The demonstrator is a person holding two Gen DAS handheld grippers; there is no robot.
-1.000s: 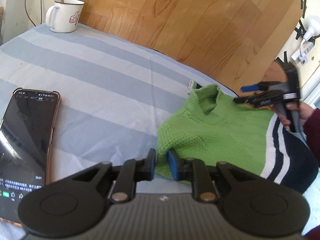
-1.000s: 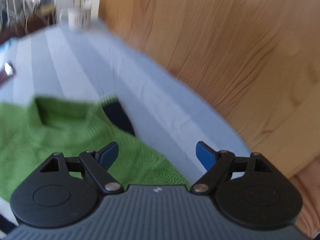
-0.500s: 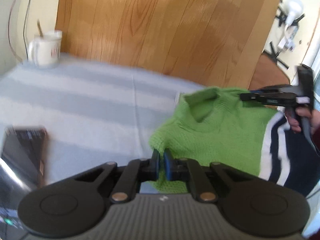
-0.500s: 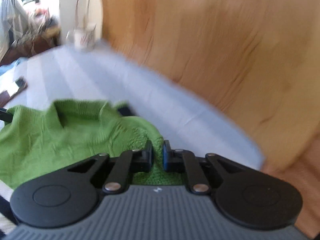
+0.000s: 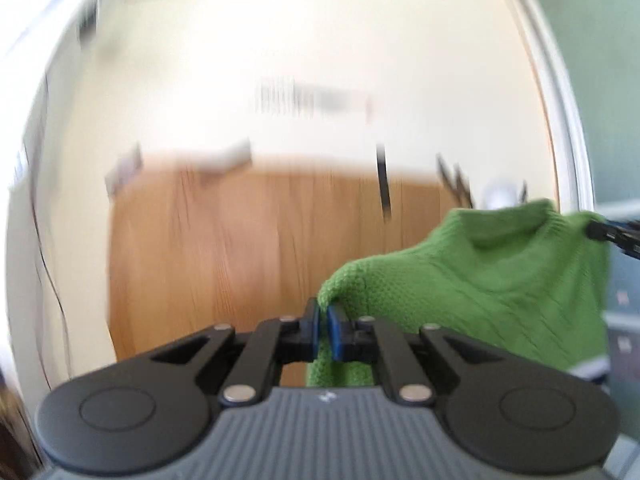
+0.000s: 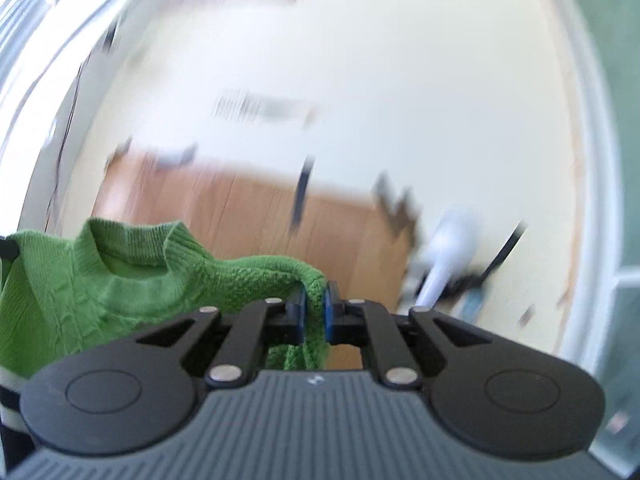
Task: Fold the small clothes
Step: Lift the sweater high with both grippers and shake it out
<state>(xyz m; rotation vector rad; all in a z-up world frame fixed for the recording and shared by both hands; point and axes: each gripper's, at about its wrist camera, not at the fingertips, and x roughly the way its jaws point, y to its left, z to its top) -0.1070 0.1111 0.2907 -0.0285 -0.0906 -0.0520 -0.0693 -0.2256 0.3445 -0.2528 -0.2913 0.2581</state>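
A small green knit sweater (image 5: 480, 280) with a navy and white striped hem hangs in the air between my two grippers. My left gripper (image 5: 323, 326) is shut on one shoulder of it. My right gripper (image 6: 314, 312) is shut on the other shoulder of the sweater (image 6: 120, 280). The collar faces up between them. The right gripper's tip (image 5: 612, 232) shows at the right edge of the left wrist view. The table is out of view.
Both views are blurred and point at a cream wall (image 5: 300, 40) above a wooden board (image 5: 240, 248). A white plug and cables (image 6: 452, 256) hang on the wall at the right. A pale door frame (image 5: 568, 120) runs down the right side.
Both grippers have lifted the sweater off the striped table and tilted upward. A second ago the right gripper was open, and it has since shut on the shoulder. The table, phone and mug have dropped out of view.
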